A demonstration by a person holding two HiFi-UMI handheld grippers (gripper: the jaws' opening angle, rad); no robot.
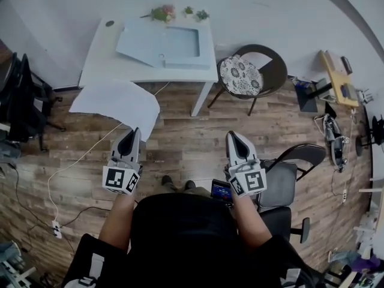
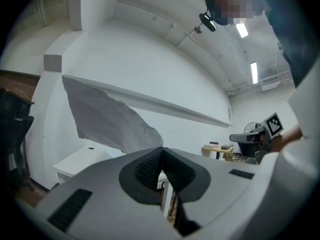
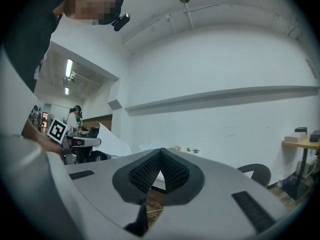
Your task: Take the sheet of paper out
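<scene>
sheet of paper point(image 1: 114, 104) ahead of left hand-held gripper point(image 1: 134, 131), corner pinched in jaws

Black shirt point(image 1: 180, 233); grey fingers point(image 1: 137, 147), black-white marker cubes point(image 1: 122, 180).

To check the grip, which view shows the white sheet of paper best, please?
The head view: the whole white sheet of paper shows, its corner pinched in the left gripper. The left gripper view shows it shaded and foreshortened; the right gripper view only a sliver.
</scene>
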